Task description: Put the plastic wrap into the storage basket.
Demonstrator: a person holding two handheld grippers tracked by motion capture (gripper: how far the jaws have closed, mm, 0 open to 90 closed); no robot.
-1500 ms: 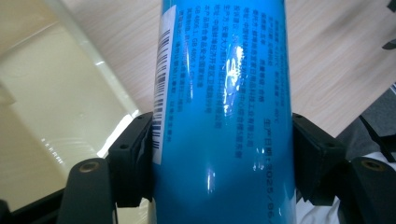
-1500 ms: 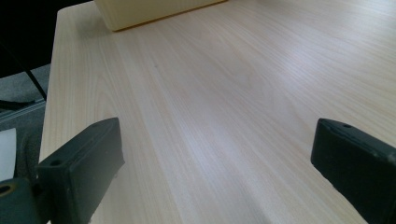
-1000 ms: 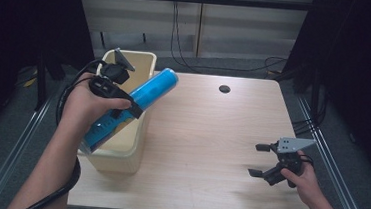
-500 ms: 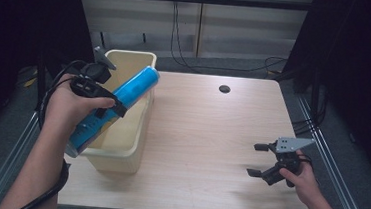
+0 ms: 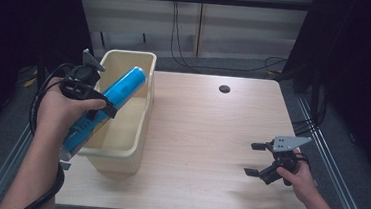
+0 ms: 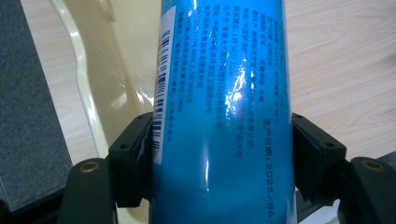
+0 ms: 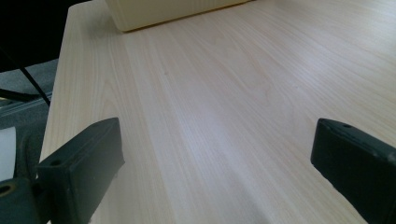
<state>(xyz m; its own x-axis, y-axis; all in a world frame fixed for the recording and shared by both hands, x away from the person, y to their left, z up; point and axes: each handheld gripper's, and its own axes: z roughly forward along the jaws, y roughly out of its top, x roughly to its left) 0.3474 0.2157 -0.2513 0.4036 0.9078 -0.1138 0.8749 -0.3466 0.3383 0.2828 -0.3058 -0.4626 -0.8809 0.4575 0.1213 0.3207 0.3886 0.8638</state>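
- The left gripper is clamped across the middle of a blue can, one jaw pressed on each side of it.
- The can is held in the air, tilted; its long axis runs from its low end outside the near left corner of the cream bin up to its high end over the bin's far right corner.
- I judge that lowering it into the bin calls for turning it in line with the bin's long walls.
- The right gripper rests with jaws apart near the table's near right corner, well apart from the can.
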